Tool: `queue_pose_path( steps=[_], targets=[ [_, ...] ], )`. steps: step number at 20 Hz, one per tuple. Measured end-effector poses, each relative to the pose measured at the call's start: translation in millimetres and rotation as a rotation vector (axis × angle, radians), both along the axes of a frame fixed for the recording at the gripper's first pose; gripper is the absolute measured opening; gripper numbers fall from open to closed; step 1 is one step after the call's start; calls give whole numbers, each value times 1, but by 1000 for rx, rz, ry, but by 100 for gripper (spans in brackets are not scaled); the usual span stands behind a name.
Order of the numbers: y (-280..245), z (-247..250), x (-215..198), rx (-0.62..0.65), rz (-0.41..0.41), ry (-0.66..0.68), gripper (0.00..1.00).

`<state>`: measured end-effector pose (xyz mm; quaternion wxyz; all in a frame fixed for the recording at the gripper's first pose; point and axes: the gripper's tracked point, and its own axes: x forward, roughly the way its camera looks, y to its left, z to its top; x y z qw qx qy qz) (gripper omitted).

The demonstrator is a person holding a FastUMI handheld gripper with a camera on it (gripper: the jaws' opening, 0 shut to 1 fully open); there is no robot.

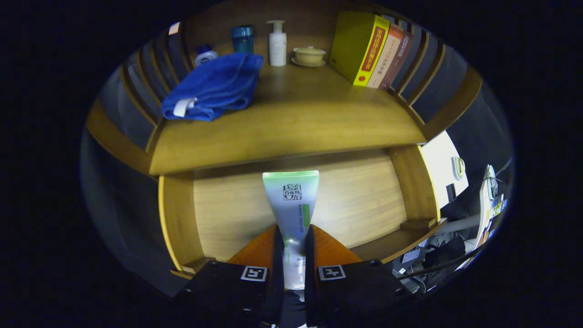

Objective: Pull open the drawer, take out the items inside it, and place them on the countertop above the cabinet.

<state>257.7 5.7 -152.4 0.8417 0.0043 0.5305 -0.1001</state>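
Your tongs (pixel 291 248) are pinching a white-and-green tube (pixel 292 205): both fingers press on its lower body from either side, and the tube's flat crimped end stands out ahead of the fingertips. The tube runs straight along the line of the fingers, without tilt to either side.

You are holding the tongs level with the pulled-open drawer (pixel 355 200) and aimed at the cabinet front. The drawer's pale wooden bottom lies beneath and beyond the tube, with its side walls to the left and right of the fingers. Whether the tube touches the drawer bottom cannot be told.

Above the drawer, beyond the tube's end, lies the table (pixel 291 123) that tops the cabinet. On its left side rests a folded blue towel (pixel 214 86). Behind the towel stand a small white bottle with a blue cap (pixel 206 54) and a teal cup (pixel 242 38). Just to the right of the cup stands a white pump bottle (pixel 277 43), and beside that a pale lidded bowl on a saucer (pixel 309 55). At the right rear a row of books (pixel 371 50) leans upright against the slatted railing (pixel 423 73) that borders the table. The middle and front of the table are bare wood.
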Motion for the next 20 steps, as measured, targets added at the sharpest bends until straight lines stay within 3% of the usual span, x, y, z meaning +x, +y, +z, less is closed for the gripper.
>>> queue_pose_path(
  steps=[6,20],
  targets=[
    [-10,46,53,-10,21,-87,27],
    [-47,16,190,29,70,-94,27]
  ],
)
